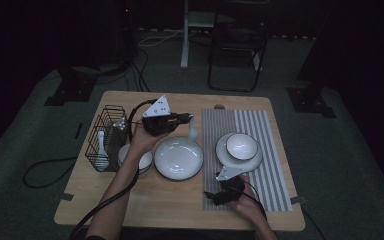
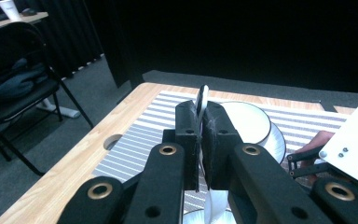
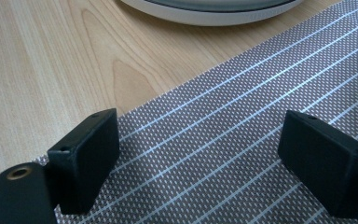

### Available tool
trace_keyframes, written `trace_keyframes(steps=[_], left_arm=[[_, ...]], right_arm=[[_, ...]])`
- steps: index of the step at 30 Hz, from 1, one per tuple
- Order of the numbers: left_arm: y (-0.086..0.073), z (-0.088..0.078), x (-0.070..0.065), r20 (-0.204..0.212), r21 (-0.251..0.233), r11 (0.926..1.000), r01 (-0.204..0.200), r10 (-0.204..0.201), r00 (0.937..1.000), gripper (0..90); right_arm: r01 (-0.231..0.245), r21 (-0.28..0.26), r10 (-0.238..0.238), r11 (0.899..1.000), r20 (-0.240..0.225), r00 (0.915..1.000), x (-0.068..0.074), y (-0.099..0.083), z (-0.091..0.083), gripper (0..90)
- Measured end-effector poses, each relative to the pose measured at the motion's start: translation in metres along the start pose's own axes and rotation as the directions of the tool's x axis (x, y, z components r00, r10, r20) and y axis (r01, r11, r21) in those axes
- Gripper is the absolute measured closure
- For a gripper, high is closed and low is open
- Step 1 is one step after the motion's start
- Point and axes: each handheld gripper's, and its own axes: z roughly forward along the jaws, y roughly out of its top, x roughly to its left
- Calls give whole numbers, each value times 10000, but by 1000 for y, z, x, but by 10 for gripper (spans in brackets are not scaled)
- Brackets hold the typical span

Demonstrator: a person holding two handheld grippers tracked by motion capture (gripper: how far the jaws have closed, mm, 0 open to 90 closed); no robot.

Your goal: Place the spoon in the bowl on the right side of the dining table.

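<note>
We work at a wooden table [image 1: 180,197] in a dark room, with a folding chair [image 1: 237,45] and cables on the grey floor beyond it.

Nearest to us, the right gripper [image 1: 215,196] rests low over the front edge of the striped mat [image 1: 275,165]. Its jaws stand wide apart with nothing between them; in the right gripper view we see bare mat weave in the gap and the rim of the plate [image 3: 214,11] just past it.

Next comes that large empty plate [image 1: 178,158] at the middle of the table, with a small dish [image 1: 136,159] to its left under our left forearm, and a wire rack [image 1: 107,135] further left holding another white spoon. On the mat sits a bowl [image 1: 241,146] on a saucer [image 1: 230,161].

Beyond the plate, the left gripper [image 1: 186,119] is raised above the table, jaws clamped tight on the handle of a white spoon [image 1: 193,131]. The spoon hangs off the table, bowl end down, between the plate and the mat's left edge. In the left gripper view its thin handle [image 2: 202,100] stands edge-on between the pads, and the bowl and saucer lie ahead.

We judge the step in hand to be carrying the spoon across to the place setting. The next move calls for steady travel toward the bowl, then lowering the spoon into or beside it before we let go, without knocking the bowl's rim.
</note>
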Motion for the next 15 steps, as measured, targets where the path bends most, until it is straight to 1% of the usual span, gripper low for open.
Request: trace_keyframes(steps=[5, 10, 11, 12, 15], left_arm=[[1, 11, -1, 225, 23, 9999, -98, 97, 9997, 867], [4, 24, -4, 514, 68, 9995, -305, 301, 9982, 867], [4, 24, -4, 514, 68, 9995, -305, 301, 9982, 867], [6, 29, -5, 614, 64, 9994, -349, 345, 9975, 867], [9, 36, -6, 757, 49, 9989, -458, 453, 9961, 867]], right_arm=[[-2, 1, 2, 10000, -8, 10000, 0, 0, 0, 125], [-15, -2, 15, 10000, -7, 10000, 0, 0, 0, 125], [-17, -1, 17, 10000, -7, 10000, 0, 0, 0, 125], [-17, -1, 17, 10000, -7, 10000, 0, 0, 0, 125], [-20, 2, 20, 10000, -8, 10000, 0, 0, 0, 126]])
